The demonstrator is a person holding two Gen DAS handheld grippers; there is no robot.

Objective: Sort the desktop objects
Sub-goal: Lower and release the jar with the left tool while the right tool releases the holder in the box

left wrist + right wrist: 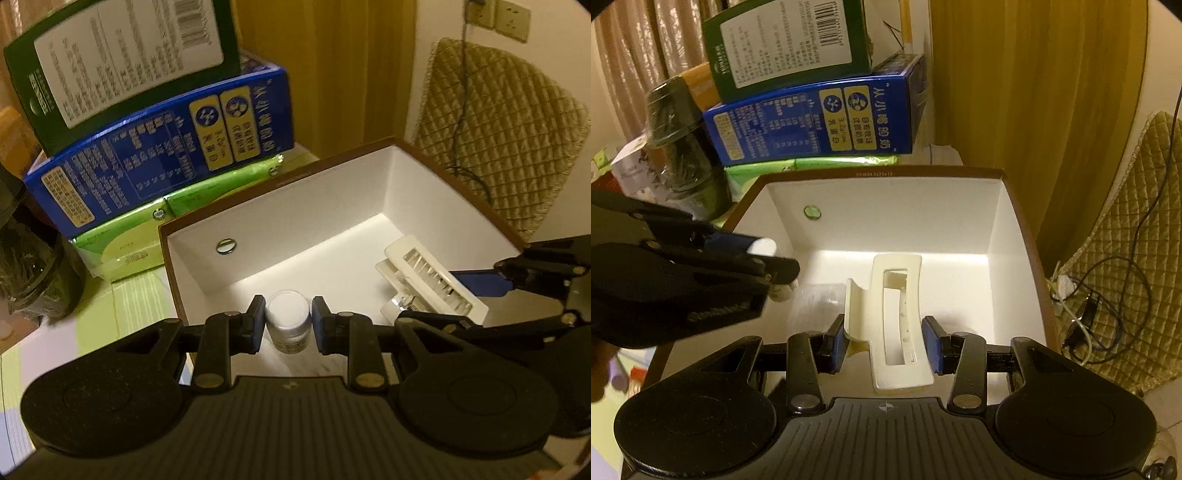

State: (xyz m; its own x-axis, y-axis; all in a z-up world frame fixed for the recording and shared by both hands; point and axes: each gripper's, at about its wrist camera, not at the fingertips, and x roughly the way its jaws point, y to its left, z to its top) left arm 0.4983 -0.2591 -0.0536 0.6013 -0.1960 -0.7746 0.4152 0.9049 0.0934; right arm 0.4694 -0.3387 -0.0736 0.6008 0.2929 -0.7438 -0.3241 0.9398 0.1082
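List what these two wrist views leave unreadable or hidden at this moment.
- Small white-capped bottle: label text too small and blurred in the left wrist view; the left gripper covers most of it in the right wrist view.
- Cream hair claw: its lower end is hidden behind the right gripper's body.
- White box: near wall cut off by both gripper bodies.
- Blue carton: fine print blurred.

A small clear bottle [287, 320] with a white cap stands upright at lower centre of the left wrist view, over the open white-lined box [288, 206] with a brown rim. A cream-white hair claw clip [890, 325] lies lengthwise at centre of the right wrist view, teeth inward, above the same box's floor [960, 280].
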